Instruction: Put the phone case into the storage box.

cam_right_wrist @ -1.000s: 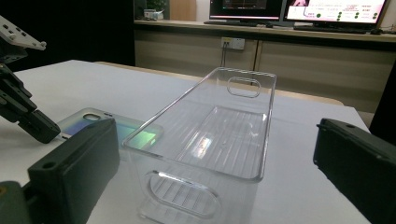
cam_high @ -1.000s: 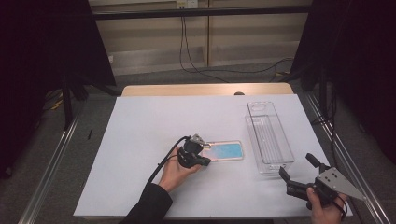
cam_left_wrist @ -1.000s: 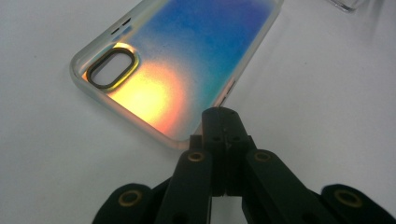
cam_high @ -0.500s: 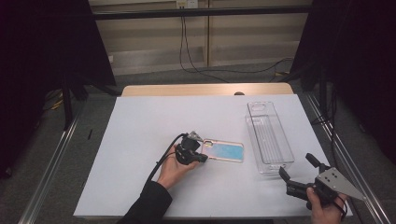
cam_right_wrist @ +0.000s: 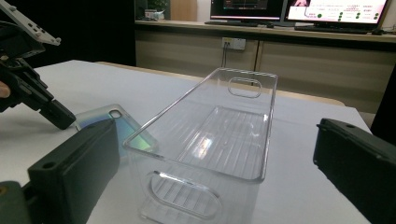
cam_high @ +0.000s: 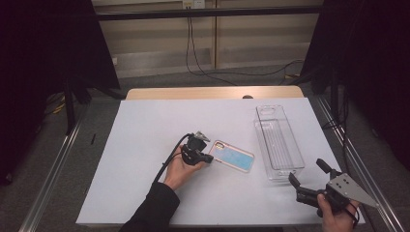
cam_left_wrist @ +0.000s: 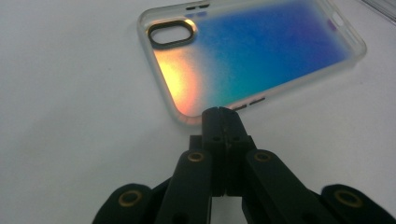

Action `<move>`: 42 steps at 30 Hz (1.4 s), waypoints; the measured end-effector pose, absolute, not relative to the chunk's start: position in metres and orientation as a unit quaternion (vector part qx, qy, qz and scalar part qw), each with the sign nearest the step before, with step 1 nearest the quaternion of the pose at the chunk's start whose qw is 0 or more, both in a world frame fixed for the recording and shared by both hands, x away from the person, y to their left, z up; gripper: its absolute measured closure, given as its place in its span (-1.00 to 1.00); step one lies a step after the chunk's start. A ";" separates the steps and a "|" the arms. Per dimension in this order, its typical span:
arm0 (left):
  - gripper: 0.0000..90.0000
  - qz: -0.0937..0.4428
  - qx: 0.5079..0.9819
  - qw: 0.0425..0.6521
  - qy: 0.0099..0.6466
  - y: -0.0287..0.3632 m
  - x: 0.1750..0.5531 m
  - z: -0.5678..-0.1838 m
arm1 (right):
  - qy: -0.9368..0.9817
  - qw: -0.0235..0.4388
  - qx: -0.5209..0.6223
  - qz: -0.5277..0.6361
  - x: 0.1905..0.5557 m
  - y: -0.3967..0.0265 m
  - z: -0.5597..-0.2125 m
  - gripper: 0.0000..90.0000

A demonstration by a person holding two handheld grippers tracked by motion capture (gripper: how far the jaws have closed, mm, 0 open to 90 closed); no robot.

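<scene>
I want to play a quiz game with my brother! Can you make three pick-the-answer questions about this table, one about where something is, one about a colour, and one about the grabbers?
1. Where is the phone case?
A. Inside the clear bin
B. Flat on the white table, left of the clear bin
C. On the floor

2. What colours is the phone case?
A. Plain red
B. Black
C. Blue fading to orange

3. How do the right gripper jaws stand?
A. Wide open
B. Shut on the case
C. Shut on the bin

Answers: 1 B, it lies on the table beside the clear bin. 2 C, the left gripper view shows it. 3 A, with a wide gap between them.
</scene>
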State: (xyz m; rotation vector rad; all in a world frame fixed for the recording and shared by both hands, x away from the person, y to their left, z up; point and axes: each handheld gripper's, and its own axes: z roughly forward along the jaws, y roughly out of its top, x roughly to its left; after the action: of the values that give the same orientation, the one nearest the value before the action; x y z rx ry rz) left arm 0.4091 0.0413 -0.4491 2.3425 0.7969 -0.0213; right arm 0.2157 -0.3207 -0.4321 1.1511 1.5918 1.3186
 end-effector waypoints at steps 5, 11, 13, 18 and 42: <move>1.00 -0.011 0.888 0.334 0.315 0.042 0.413 -0.451 | 0.623 0.378 0.451 0.516 0.216 -0.321 -0.432 -1.00; 1.00 -0.004 0.884 0.338 0.323 0.043 0.417 -0.452 | 0.624 0.377 0.450 0.516 0.216 -0.320 -0.432 -1.00; 1.00 0.003 0.883 0.336 0.327 0.042 0.417 -0.452 | 0.624 0.377 0.450 0.516 0.216 -0.321 -0.432 -1.00; 1.00 0.009 0.882 0.336 0.331 0.040 0.421 -0.452 | 0.623 0.378 0.450 0.516 0.216 -0.321 -0.432 -1.00; 1.00 0.040 0.870 0.332 0.363 0.024 0.447 -0.453 | 0.623 0.377 0.451 0.517 0.217 -0.321 -0.433 -1.00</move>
State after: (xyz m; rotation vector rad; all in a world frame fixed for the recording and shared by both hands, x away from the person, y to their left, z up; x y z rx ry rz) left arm 0.4468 0.0244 -0.4534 2.2736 0.9485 0.1046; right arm 0.2172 -0.3212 -0.4326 1.1526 1.5924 1.3221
